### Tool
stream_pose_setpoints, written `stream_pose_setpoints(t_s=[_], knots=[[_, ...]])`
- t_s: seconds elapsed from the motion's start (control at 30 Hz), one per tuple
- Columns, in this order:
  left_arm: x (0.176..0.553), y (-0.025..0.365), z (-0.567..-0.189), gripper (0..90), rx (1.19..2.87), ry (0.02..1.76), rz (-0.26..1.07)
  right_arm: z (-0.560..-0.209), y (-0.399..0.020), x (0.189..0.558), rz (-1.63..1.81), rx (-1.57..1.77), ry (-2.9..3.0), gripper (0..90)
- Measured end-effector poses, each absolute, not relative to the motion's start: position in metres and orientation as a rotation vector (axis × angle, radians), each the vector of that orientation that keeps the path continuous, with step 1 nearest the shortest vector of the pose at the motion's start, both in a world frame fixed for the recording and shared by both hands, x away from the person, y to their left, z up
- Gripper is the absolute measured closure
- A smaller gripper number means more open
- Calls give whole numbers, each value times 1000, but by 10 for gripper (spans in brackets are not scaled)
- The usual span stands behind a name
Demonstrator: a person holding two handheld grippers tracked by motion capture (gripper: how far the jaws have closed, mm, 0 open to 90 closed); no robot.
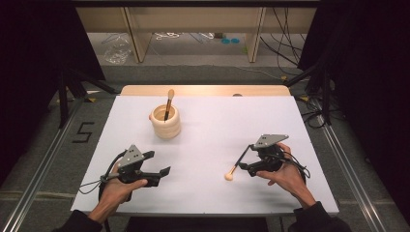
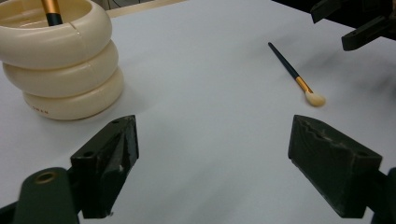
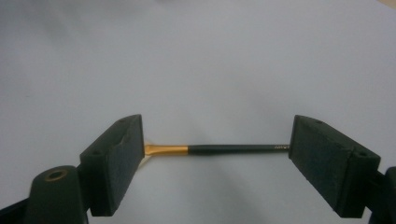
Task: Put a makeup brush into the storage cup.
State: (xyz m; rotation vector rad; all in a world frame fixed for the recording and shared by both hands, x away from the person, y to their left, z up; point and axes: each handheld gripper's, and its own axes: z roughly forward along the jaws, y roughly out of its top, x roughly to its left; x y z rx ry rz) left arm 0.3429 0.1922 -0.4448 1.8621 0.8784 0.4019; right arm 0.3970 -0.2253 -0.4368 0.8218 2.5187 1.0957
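A cream ringed holder (image 1: 165,123) (image 2: 63,70) stands on the white table (image 1: 212,121), with one makeup brush (image 1: 168,104) (image 2: 51,9) upright in it. A second brush (image 1: 238,163) (image 2: 295,74) (image 3: 219,149) lies flat at the right, its pale head toward the front edge. My right gripper (image 1: 246,156) (image 3: 215,158) is open, and the brush handle lies crosswise in the gap between its jaws, gripped by neither. My left gripper (image 1: 158,163) (image 2: 215,163) is open and holds nothing, in front of the holder, pointing toward the lying brush.
The far wooden table edge (image 1: 203,90) shows beyond the white surface. Black stands and cables (image 1: 314,96) flank the table. The right gripper's jaws (image 2: 359,25) reach in at the top right of the left gripper view.
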Motion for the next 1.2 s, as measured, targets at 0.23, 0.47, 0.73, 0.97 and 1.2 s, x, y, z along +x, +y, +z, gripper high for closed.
stream_pose_setpoints(t_s=[0.23, 0.47, 0.73, 0.97, 1.2], knots=[[343, 193, -444, 160, 1857, 882, 401, -443, -220, 415, 1036, 773, 2588, 225], [343, 193, -445, 160, 1855, 880, 395, -449, -215, 428, 985, 739, 2631, 241], [344, 194, -445, 160, 1852, 884, 391, -449, -208, 434, 890, 647, 2703, 256], [343, 195, -444, 160, 1858, 894, 399, -454, -203, 439, 822, 585, 2765, 262], [343, 195, -445, 160, 1851, 898, 396, -457, -203, 443, 804, 573, 2774, 264]])
